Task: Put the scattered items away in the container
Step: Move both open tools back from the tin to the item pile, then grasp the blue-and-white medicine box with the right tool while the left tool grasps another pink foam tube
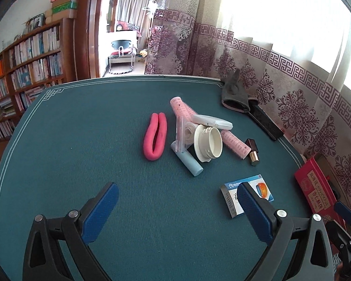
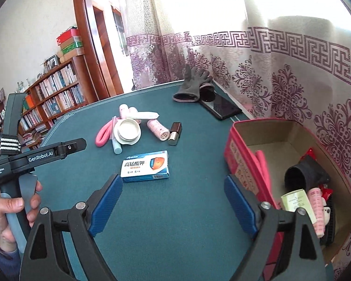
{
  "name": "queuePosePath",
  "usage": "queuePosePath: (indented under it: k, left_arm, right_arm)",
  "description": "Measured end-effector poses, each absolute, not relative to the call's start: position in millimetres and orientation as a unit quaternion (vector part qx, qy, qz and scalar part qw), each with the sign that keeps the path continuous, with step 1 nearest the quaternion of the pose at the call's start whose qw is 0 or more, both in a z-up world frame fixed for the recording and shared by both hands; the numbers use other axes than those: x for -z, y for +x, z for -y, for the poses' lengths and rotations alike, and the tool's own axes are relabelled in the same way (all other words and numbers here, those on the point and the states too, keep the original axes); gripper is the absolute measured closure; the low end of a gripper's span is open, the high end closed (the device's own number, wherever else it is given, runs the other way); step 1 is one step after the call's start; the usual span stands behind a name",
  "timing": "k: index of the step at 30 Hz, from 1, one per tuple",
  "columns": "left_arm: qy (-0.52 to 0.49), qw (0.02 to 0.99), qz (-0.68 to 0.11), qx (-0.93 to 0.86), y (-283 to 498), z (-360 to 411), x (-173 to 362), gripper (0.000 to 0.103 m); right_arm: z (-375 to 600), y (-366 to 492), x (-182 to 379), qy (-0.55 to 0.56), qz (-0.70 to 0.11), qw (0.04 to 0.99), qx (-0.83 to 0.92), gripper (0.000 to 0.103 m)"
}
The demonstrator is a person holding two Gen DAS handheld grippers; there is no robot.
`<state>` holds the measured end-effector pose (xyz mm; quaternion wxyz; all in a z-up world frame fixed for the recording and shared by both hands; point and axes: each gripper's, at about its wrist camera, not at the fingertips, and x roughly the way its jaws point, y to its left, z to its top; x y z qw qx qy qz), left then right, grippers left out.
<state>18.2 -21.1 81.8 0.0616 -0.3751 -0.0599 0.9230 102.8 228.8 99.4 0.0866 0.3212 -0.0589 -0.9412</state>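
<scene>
Scattered on the green table mat point(image 1: 82, 140) lie a bent pink foam roller point(image 1: 154, 138), two pink hair rollers point(image 1: 183, 109), a white round lid point(image 1: 209, 144), a light blue tube point(image 1: 189, 161), a lipstick point(image 1: 252, 151) and a blue-and-white medicine box point(image 2: 146, 166). My left gripper point(image 1: 176, 192) stands open above the mat, short of the pile, its right finger overlapping the medicine box point(image 1: 259, 185). My right gripper point(image 2: 173, 182) is open with nothing in it, between the medicine box and the red container point(image 2: 245, 159), which holds pink rollers, a black item and a paper slip.
A grey glove point(image 2: 191, 86) and a black phone point(image 2: 222, 107) lie at the table's far edge by the patterned curtain point(image 2: 292, 82). A hand point(image 2: 9, 210) grips the left tool's handle at the left. A bookshelf point(image 1: 28, 58) stands beyond the table.
</scene>
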Motion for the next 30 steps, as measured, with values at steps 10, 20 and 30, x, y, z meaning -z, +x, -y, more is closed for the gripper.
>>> queuePosePath:
  k: [10, 20, 30]
  left_arm:
    - [-0.386, 0.056, 0.071, -0.918, 13, 40, -65, 0.001]
    - [-0.402, 0.045, 0.069, -0.912, 0, 47, -51, 0.001]
    - [-0.411, 0.027, 0.036, -0.910, -27, 47, -42, 0.001]
  right_arm:
    - [-178, 64, -77, 0.364, 0.020, 0.134, 0.921, 0.001]
    - [-166, 24, -57, 0.390, 0.013, 0.123, 0.912, 0.001]
    - [-161, 3, -40, 0.408, 0.009, 0.127, 0.904, 0.001]
